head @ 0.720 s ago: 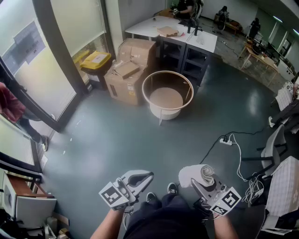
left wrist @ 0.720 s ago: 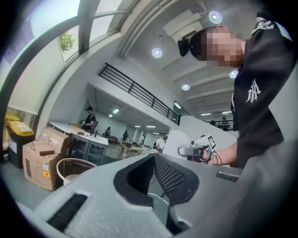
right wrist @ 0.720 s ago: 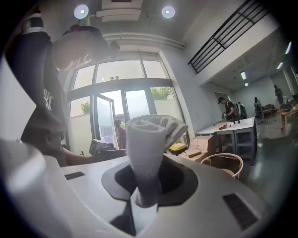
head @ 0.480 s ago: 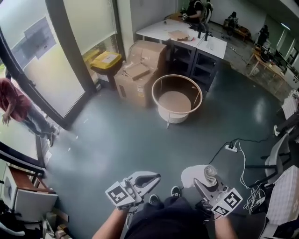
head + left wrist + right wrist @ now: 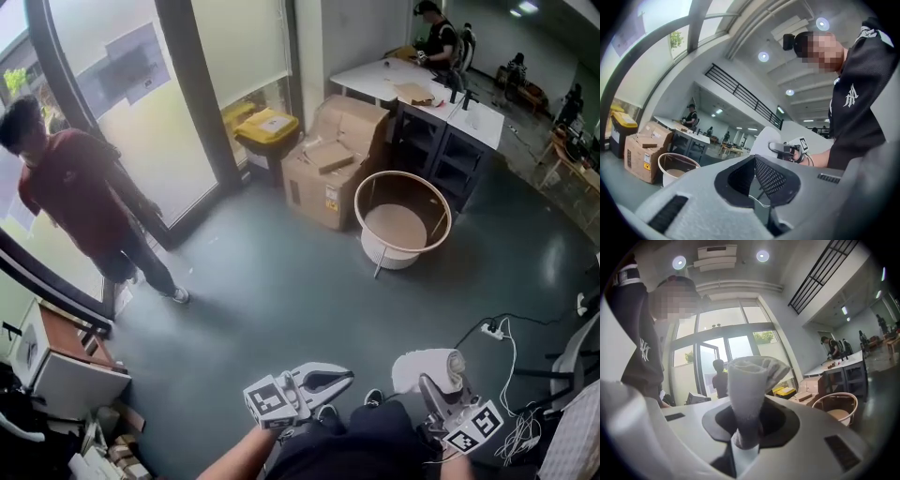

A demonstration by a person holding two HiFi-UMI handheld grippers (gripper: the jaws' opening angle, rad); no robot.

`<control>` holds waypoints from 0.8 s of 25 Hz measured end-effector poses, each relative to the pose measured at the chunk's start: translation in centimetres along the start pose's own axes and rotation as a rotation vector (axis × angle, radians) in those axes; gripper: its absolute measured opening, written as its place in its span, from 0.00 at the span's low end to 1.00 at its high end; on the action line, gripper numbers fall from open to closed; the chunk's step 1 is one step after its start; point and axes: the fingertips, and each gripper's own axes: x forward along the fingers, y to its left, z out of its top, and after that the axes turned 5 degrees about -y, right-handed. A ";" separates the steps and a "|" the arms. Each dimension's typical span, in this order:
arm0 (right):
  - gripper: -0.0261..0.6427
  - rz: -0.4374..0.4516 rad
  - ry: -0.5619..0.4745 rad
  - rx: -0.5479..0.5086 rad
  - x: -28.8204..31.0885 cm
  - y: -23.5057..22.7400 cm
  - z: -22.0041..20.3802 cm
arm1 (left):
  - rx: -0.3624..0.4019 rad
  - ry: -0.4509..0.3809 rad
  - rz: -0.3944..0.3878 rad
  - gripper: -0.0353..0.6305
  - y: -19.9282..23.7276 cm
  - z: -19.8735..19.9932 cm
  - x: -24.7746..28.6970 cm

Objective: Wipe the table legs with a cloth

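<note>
The round side table [image 5: 403, 220] stands mid-floor, a wooden rim round a sunken top on thin white legs [image 5: 378, 265]. It also shows small in the left gripper view, as the round table [image 5: 677, 166], and in the right gripper view, as the round table [image 5: 836, 408]. My right gripper [image 5: 433, 382] is shut on a rolled white cloth [image 5: 427, 367], held low by my body and far from the table. The cloth [image 5: 750, 385] sticks up between that gripper's [image 5: 745, 427] jaws. My left gripper [image 5: 345, 378] is shut on nothing, and its jaws meet in the left gripper [image 5: 757, 180] view.
Cardboard boxes [image 5: 328, 164] and a yellow bin [image 5: 265, 127] stand left of the table. White desks [image 5: 422, 89] lie behind it. A person in a red shirt [image 5: 80, 187] stands by the glass door. A power strip with cables [image 5: 492, 330] lies on the floor at right.
The head view has swung left, so the table and boxes sit further right. The person in red has come fully into view by the door. Both grippers keep their hold and posture.
</note>
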 end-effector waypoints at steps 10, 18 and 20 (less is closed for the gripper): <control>0.15 0.077 0.048 0.033 3.4 0.3 -2.3 | 0.013 0.001 -0.013 0.06 3.1 -0.1 -0.8; 0.15 0.175 0.046 0.038 4.9 -1.4 -0.9 | 0.042 0.018 -0.047 0.06 3.0 0.0 2.5; 0.15 0.188 0.060 0.023 5.3 -1.3 -0.8 | 0.052 0.014 -0.045 0.06 2.5 0.5 2.4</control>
